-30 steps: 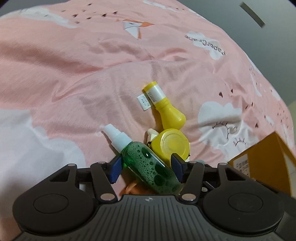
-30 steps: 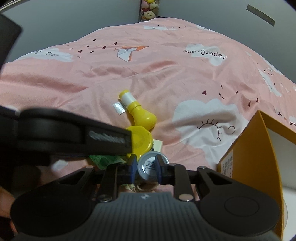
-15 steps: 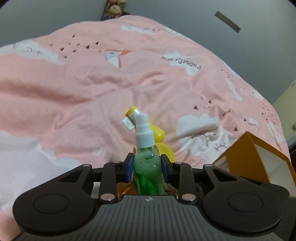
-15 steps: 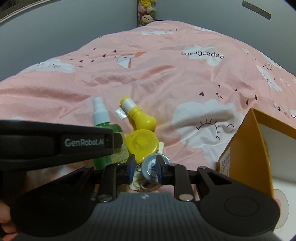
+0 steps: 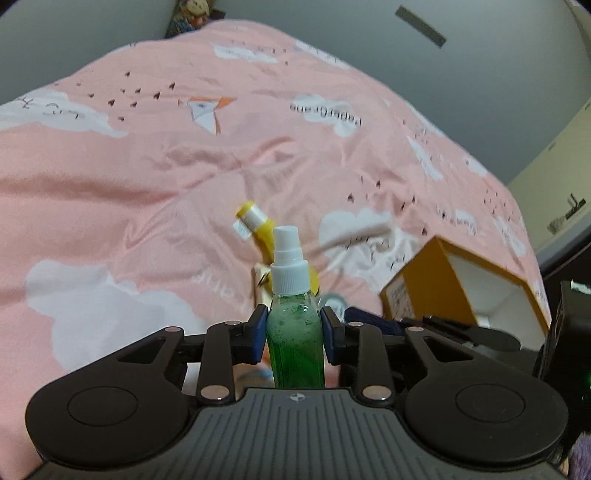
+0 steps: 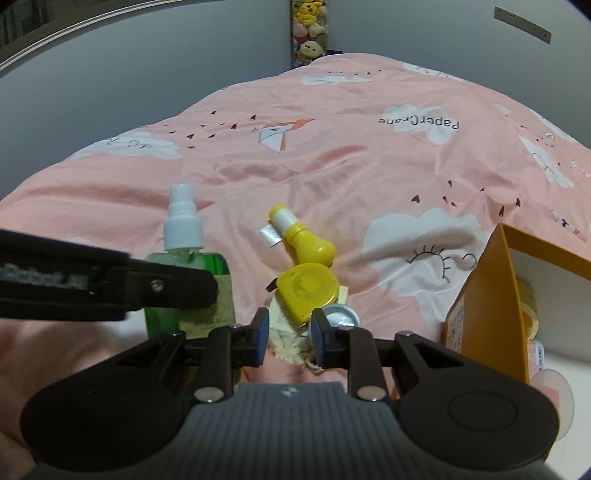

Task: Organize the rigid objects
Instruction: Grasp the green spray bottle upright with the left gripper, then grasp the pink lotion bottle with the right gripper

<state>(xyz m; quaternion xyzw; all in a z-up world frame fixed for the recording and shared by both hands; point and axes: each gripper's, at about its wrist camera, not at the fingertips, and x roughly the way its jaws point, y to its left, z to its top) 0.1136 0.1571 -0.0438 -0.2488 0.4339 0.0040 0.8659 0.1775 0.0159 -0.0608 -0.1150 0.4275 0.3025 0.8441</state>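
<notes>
My left gripper (image 5: 294, 332) is shut on a green spray bottle (image 5: 294, 343) with a white pump top and holds it upright above the bed; the bottle also shows in the right wrist view (image 6: 188, 284). My right gripper (image 6: 286, 341) is open with nothing between the fingers. Just past it lie a yellow tape measure (image 6: 308, 290), a small silver tin (image 6: 341, 317) beside the right finger, and a yellow bulb-shaped bottle (image 6: 303, 242) with a white label. The yellow bottle shows behind the spray top in the left wrist view (image 5: 256, 221).
An orange cardboard box (image 6: 491, 306) with a white inside lies open at the right, with items in it; it also shows in the left wrist view (image 5: 424, 280). A pink bedspread (image 6: 332, 166) with cloud prints covers the bed. Plush toys (image 6: 308, 29) stand at the far wall.
My left gripper closed on the green spray bottle and lifted it upright off the bed. My right gripper, which held the silver tin, has opened and the tin now lies beside its right finger.
</notes>
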